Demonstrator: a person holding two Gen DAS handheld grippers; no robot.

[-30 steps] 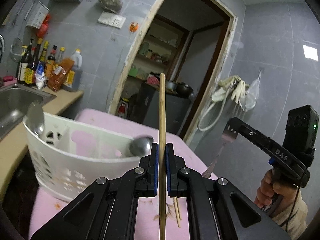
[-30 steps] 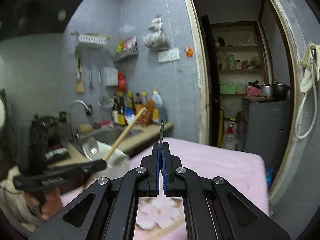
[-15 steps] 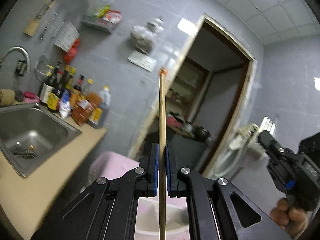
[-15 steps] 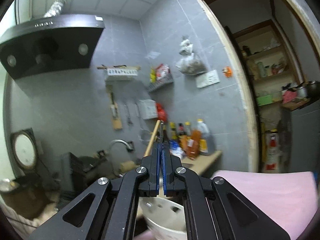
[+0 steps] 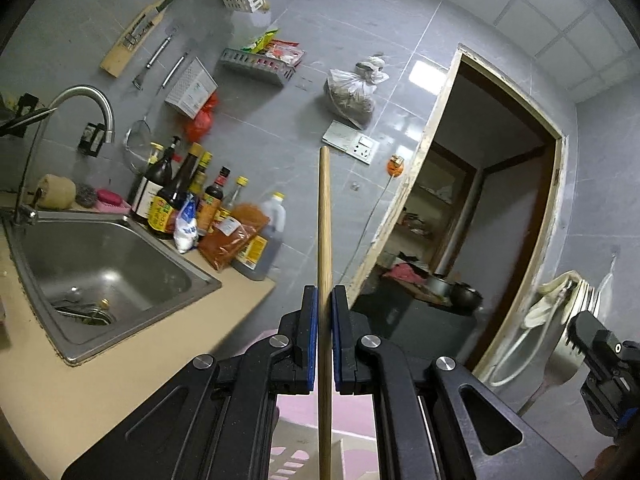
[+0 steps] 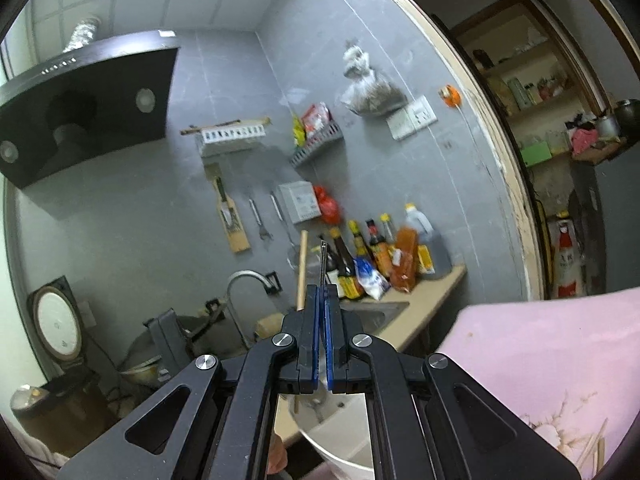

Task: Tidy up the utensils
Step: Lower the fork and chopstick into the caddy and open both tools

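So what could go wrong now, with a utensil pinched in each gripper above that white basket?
The chopstick is pinched low down by the left gripper, so it could pivot or slip. The right gripper grips the fork by its thin edge; it might twist loose and miss the white basket.

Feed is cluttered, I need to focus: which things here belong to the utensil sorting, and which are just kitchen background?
Job:
left gripper, clamping wooden chopstick
right gripper, clamping fork
white basket

Background:
sink
sauce bottles
range hood
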